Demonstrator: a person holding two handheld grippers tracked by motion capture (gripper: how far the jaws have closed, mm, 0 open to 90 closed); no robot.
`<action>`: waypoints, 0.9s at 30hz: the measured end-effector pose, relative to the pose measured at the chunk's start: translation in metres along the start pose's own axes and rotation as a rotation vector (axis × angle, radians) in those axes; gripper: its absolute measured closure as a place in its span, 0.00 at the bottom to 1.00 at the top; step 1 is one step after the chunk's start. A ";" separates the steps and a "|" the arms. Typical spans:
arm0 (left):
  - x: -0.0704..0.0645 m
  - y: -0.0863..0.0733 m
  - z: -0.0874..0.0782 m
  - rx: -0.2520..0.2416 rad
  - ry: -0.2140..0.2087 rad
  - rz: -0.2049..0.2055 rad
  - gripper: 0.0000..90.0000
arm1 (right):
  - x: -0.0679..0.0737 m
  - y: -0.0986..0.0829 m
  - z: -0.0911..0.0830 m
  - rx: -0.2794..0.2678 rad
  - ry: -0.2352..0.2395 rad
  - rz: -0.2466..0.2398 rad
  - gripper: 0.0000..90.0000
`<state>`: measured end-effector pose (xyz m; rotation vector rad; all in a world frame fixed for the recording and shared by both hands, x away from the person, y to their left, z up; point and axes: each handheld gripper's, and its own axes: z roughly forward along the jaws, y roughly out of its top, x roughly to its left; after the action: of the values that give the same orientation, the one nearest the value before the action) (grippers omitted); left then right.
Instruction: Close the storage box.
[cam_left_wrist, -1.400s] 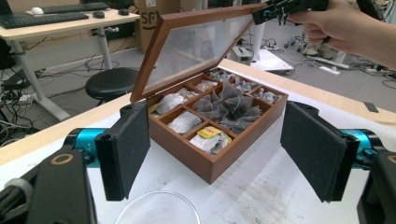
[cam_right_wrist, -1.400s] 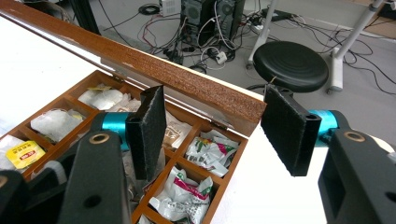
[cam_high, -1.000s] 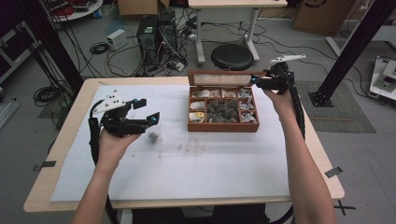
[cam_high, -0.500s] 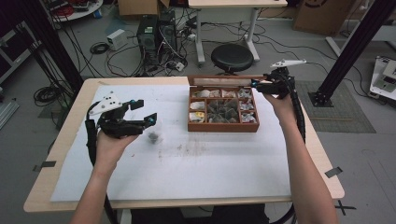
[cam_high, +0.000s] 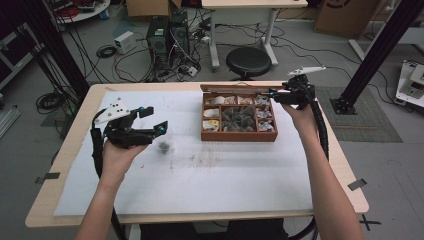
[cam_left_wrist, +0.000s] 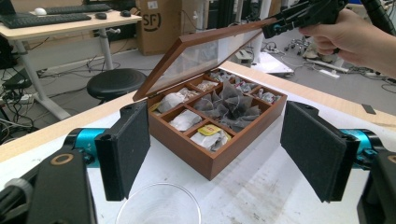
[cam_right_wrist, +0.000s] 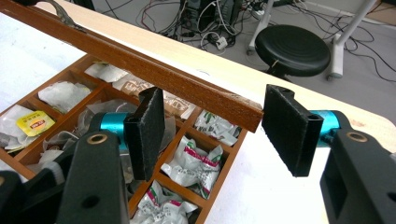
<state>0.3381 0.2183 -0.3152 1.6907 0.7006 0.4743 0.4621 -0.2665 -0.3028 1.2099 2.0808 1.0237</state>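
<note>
High view: above your side, facing forward and down over the table.
Left gripper view: low, close, facing the tea box.
Right gripper view: close, probably just under its lid.
Shared: you see the box in all three.

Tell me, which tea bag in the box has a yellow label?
The tea bag in the compartment at the box's nearest corner, seen from the left gripper view. The others look white, grey or brown.
</note>
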 end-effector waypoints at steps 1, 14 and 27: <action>0.000 0.000 0.000 0.000 0.000 -0.001 0.27 | 0.000 -0.001 0.000 0.003 0.000 0.007 0.45; -0.001 -0.001 0.002 0.001 -0.008 0.005 0.27 | 0.013 -0.039 0.007 -0.013 -0.015 0.046 0.43; -0.003 -0.001 0.005 0.011 -0.015 0.011 0.27 | 0.025 -0.077 0.013 -0.007 -0.021 0.080 0.42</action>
<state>0.3389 0.2127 -0.3175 1.7072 0.6844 0.4663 0.4220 -0.2647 -0.3746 1.3042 2.0259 1.0486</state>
